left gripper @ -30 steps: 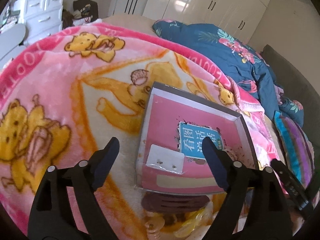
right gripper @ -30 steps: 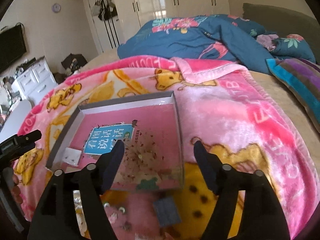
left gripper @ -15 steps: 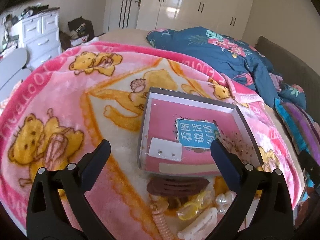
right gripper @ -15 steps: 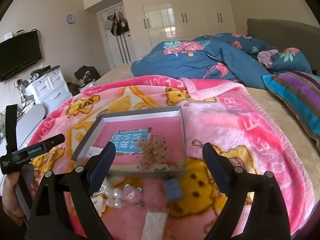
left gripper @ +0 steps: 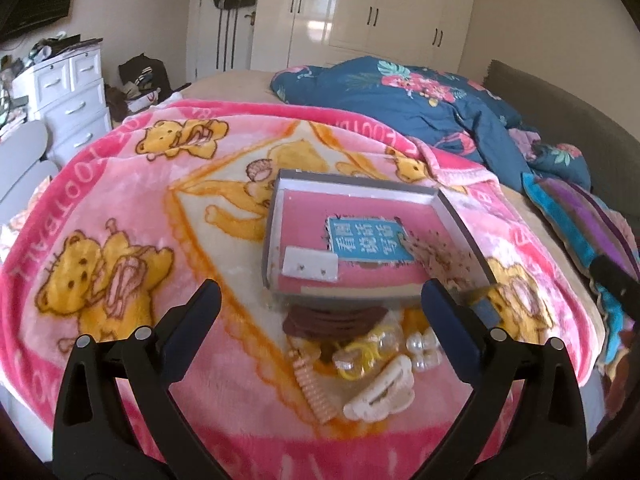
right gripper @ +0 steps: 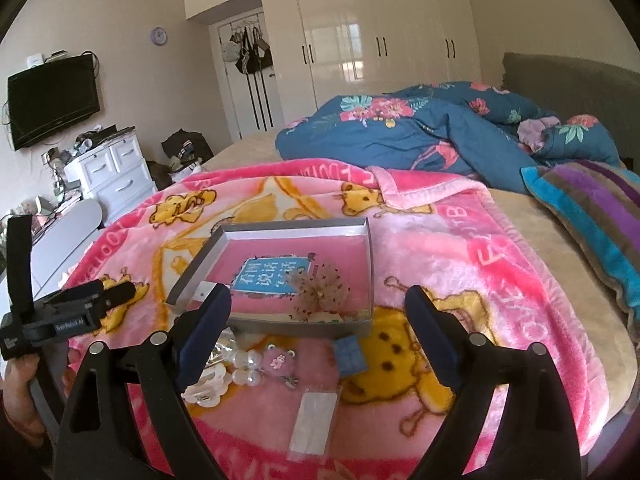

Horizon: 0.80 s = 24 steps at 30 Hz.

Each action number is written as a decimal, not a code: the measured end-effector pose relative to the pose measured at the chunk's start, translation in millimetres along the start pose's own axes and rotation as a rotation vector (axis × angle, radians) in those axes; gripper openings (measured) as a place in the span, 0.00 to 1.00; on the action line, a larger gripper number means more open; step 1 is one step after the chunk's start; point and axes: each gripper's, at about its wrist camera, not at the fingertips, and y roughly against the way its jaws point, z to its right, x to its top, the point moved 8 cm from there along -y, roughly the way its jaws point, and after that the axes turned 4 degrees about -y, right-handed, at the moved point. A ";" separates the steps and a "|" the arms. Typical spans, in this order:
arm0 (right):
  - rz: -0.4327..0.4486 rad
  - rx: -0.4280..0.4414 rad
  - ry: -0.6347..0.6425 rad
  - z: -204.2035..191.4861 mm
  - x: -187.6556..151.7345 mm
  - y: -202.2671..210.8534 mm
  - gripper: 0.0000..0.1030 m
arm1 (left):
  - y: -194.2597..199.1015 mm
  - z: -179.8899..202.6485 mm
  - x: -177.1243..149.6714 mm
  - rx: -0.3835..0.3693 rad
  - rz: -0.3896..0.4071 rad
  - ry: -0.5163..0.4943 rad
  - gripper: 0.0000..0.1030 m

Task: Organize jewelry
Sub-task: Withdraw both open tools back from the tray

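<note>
Left tool (left gripper: 320, 300) agape above blanket (left gripper: 120, 208)

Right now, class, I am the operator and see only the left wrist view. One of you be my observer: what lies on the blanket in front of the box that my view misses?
Observer: A clear flat packet lies on the blanket, nearer than the box.
Operator: Anything next to the pearls?
Observer: A small pink charm sits just right of the pearls.
Operator: And the right gripper?
Observer: The right gripper is open and holds nothing.
</note>
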 end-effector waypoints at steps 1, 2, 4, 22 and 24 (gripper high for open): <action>0.005 0.003 0.001 0.0 1.0 3.2 0.85 | -0.1 2.3 -4.2 -0.012 -0.016 -0.001 0.91; 0.005 0.008 0.000 0.5 1.8 6.5 0.85 | 0.1 4.0 -6.8 -0.018 -0.024 -0.008 0.91; -0.004 0.020 0.002 0.8 0.7 11.5 0.85 | 3.2 6.7 -13.2 -0.004 -0.029 -0.033 0.91; -0.080 0.054 0.036 6.3 -43.4 32.3 0.85 | 30.4 30.5 -47.8 -0.013 -0.080 -0.127 0.91; -0.094 0.065 0.040 5.6 -50.5 31.8 0.85 | 30.2 33.7 -51.7 -0.014 -0.089 -0.140 0.91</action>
